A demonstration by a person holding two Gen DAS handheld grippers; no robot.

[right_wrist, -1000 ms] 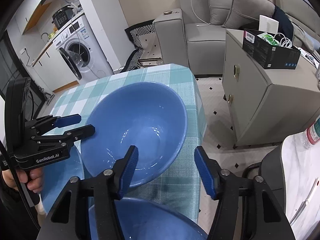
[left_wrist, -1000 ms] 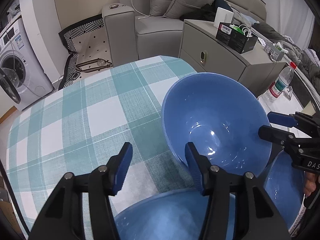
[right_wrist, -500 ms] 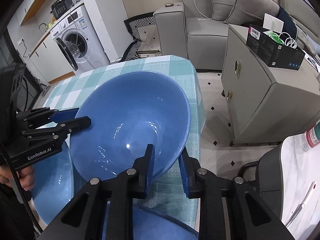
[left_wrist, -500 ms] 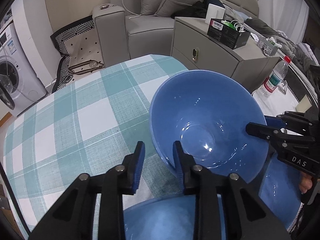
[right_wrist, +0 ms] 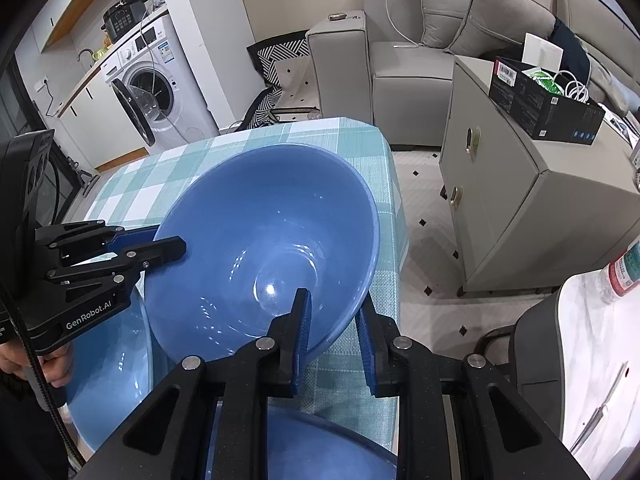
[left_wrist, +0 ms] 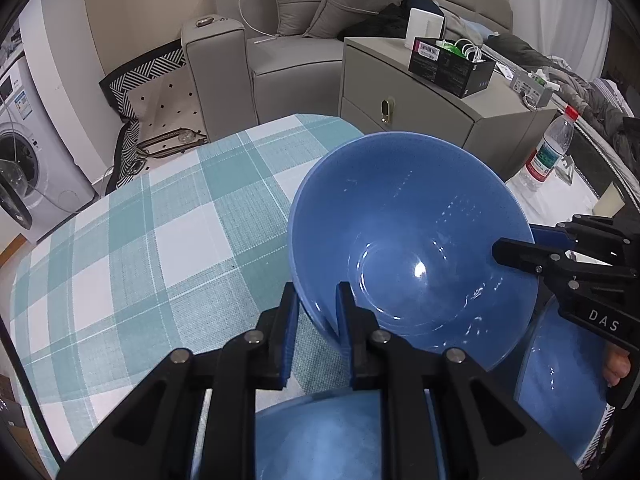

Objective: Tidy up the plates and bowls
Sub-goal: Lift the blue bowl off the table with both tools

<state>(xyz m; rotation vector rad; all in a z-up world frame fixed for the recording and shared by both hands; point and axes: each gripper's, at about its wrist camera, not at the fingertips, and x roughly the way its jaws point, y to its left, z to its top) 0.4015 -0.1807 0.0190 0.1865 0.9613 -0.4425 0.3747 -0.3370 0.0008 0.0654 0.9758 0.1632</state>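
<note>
- Left claw (left_wrist: 318, 320) clenched on the near rim of the large blue bowl (left_wrist: 412, 240), one pad inside, one outside; jaws just been closing onto that rim.
- Right claw (right_wrist: 334, 330) clamped likewise on the opposite stretch of rim, wall pinched between its blue pads; jaws just been closing too.
- Bowl tilted between the two claws, over the edge of the desk (left_wrist: 132, 236); whether its foot is touching the cloth cannot be told.
- Glazed, glossy, smooth and round, deep with a flared wall and a small flat floor catching highlights.
- Likely ceramic: rigid, fairly heavy, brittle, and slick under rubber pads.
- Best held as now, at the thin rim on two opposite sides, kept level to stop sliding.
- Two more blue bowls close by: one right under the claws (left_wrist: 320, 440), another beside it (left_wrist: 560, 384), probably the nesting target.
- Desk covered in woven teal-and-white check cloth, matte and grippy-looking.
</note>
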